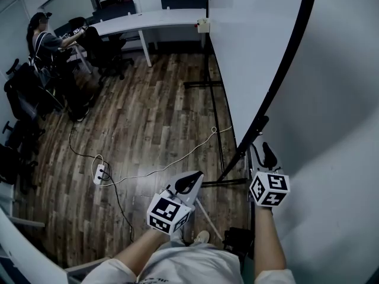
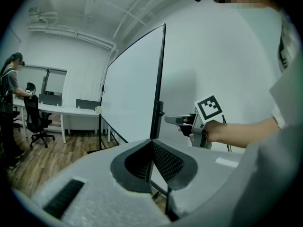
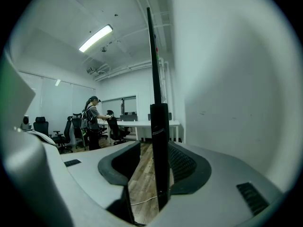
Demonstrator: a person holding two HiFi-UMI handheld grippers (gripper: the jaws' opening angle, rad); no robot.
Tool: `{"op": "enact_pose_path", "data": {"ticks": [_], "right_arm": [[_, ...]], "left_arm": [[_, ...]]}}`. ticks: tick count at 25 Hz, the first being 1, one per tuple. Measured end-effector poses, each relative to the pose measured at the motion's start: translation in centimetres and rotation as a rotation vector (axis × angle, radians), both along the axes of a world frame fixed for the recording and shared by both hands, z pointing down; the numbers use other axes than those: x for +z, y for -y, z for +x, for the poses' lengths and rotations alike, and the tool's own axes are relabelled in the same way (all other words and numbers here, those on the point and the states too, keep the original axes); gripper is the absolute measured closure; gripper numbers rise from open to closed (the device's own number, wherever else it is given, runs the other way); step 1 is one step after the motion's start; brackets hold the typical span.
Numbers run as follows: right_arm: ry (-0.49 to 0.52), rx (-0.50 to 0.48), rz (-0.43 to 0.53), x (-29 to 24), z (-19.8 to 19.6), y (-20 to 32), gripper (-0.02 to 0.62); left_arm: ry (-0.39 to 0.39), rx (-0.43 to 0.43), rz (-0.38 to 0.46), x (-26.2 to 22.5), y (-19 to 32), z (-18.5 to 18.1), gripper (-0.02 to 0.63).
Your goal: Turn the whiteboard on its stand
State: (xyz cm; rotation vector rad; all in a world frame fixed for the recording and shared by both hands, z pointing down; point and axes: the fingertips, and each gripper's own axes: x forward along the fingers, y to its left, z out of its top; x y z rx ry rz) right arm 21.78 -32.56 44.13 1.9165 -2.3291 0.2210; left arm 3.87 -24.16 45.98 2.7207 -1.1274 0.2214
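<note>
right hand-held gripper (image 3: 157,150) open, astride upright edge of whiteboard (image 1: 254,40), not gripping; i read left hand-held gripper (image 2: 152,150) shut, farther off.

A white power strip (image 1: 101,173) lies on the wood-plank floor (image 1: 148,99), with a white cable (image 1: 177,158) trailing away from it. At the far end a person (image 1: 44,40) stands at a long white surface (image 1: 148,21), with black office chairs (image 1: 109,52) close by.
</note>
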Motion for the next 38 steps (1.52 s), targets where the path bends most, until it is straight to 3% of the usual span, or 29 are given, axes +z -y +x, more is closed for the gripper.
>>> {"op": "enact_pose_path", "data": {"ticks": [9, 22, 38], "right_arm": [[0.007, 0.012, -0.026, 0.6, 0.5, 4.6, 0.391], [-0.018, 0.009, -0.053, 1.7, 0.4, 8.2, 0.391], [-0.05, 0.021, -0.047, 1.9, -0.1, 7.8, 0.41]], "left_arm": [[0.001, 0.02, -0.012, 0.0, 2.1, 1.2, 0.595], [0.022, 0.012, -0.038, 1.0, 1.9, 0.6, 0.595], [0.021, 0.003, -0.05, 1.0, 0.2, -0.5, 0.595]]}}
